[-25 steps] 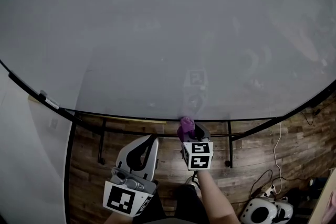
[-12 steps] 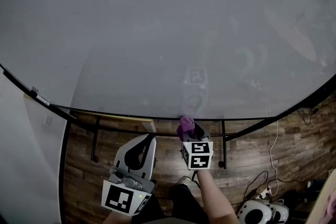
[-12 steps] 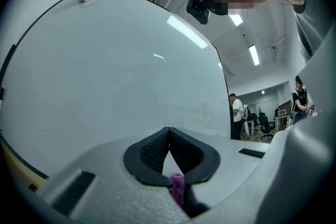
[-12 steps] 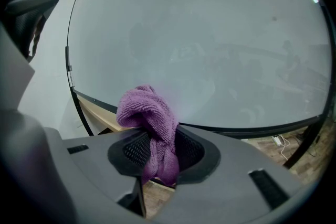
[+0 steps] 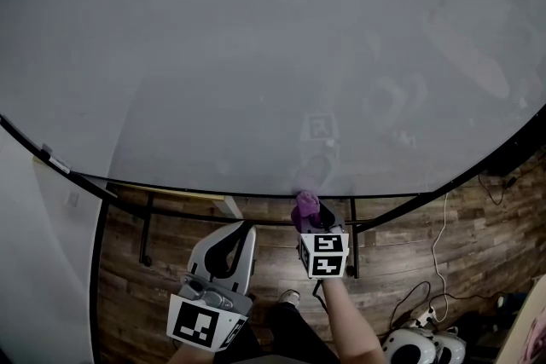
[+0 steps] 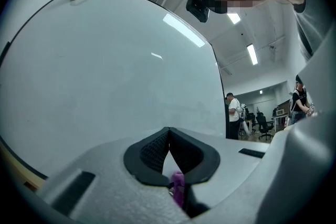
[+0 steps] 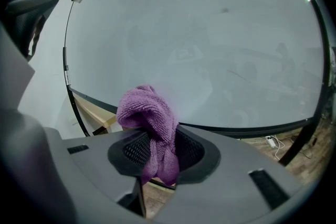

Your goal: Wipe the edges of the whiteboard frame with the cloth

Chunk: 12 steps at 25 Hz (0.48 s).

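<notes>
The whiteboard (image 5: 273,55) fills most of the head view, and its dark frame (image 5: 213,193) curves along the bottom. My right gripper (image 5: 309,217) is shut on a purple cloth (image 5: 304,205), whose bunched top presses against the bottom frame edge. In the right gripper view the cloth (image 7: 149,113) bulges out above the jaws of the right gripper (image 7: 157,149), just in front of the frame (image 7: 247,130). My left gripper (image 5: 241,228) hangs lower and to the left, off the board, shut with nothing in it. In the left gripper view, the left gripper (image 6: 169,136) points up at the board.
A small eraser (image 5: 43,154) sits on the frame's left edge. Black stand legs (image 5: 145,230) run under the board over a wooden floor. Cables and a power strip (image 5: 426,315) lie at the lower right. People (image 6: 233,113) stand far off beyond the board's right side.
The cloth and right gripper have slid rightward along the bottom frame edge; the stand legs and the eraser have shifted left in view. The left gripper keeps its place beside it.
</notes>
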### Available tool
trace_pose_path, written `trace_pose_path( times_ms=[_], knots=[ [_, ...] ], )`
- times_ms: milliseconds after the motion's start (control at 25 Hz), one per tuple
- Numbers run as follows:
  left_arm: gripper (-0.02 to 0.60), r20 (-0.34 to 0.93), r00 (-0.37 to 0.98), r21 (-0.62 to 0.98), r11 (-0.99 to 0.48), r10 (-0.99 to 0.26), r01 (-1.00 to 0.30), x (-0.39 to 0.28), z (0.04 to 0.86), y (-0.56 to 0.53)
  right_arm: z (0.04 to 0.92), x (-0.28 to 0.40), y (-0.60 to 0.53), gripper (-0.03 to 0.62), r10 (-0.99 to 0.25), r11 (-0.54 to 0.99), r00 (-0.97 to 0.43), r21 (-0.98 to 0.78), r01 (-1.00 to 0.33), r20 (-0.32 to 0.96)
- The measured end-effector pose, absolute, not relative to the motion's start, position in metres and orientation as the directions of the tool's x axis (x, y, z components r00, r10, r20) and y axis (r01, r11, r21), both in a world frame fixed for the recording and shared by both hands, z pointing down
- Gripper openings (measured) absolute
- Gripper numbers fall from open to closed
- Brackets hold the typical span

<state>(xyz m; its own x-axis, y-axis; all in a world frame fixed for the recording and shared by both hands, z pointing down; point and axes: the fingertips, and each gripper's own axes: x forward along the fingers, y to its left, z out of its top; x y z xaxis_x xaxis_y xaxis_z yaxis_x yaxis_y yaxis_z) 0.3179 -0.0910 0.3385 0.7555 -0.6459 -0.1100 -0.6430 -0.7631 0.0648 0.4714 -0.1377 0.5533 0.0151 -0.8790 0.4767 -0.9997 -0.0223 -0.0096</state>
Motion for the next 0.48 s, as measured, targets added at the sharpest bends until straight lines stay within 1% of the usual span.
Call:
trace_pose_path(
  times_ms=[480],
  knots=[
    [0.017, -0.109, 0.772, 0.031, -0.778, -0.626, -0.627, 0.372, 0.335, -0.072, 0.555, 0.535, -0.116, 0.114, -0.882, -0.052, 0.046, -0.001, -0.999, 0.468]
  ],
)
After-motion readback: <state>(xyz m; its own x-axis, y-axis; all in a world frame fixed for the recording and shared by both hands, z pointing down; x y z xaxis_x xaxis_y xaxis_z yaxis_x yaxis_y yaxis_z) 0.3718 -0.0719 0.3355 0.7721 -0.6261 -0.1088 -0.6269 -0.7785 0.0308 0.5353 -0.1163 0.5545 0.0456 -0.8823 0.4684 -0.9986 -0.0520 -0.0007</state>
